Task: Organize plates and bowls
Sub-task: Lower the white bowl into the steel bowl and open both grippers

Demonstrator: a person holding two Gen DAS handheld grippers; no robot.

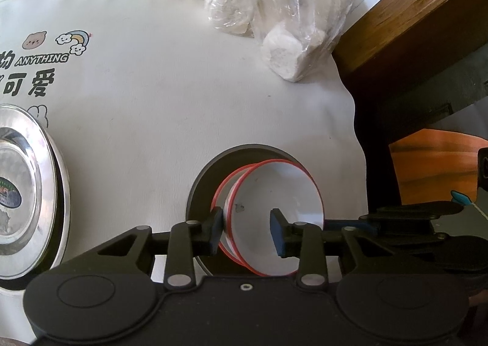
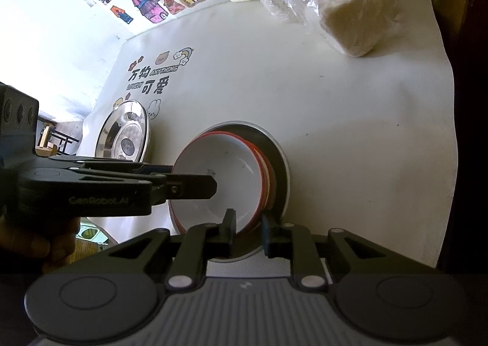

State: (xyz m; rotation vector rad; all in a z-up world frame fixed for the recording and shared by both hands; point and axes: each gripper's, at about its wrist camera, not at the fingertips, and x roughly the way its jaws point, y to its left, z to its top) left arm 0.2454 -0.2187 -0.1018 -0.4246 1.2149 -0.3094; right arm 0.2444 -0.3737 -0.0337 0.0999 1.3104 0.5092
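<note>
- The left gripper (image 1: 247, 231) has its jaws apart astride the near wall of the stacked bowls (image 1: 283, 193).
- The right gripper (image 2: 247, 231) pinches the rim of the bowls on its side.
- The plate (image 1: 201, 181) under the bowls is largely hidden.

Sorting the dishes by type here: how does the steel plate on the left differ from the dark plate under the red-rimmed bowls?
The steel plate is shiny, mirror-like metal; the dark plate looks matte grey-black. The steel plate carries a sticker at its centre and no dishes; the dark plate holds the stacked red-rimmed bowls. Both are round and rest on the white tablecloth.
</note>
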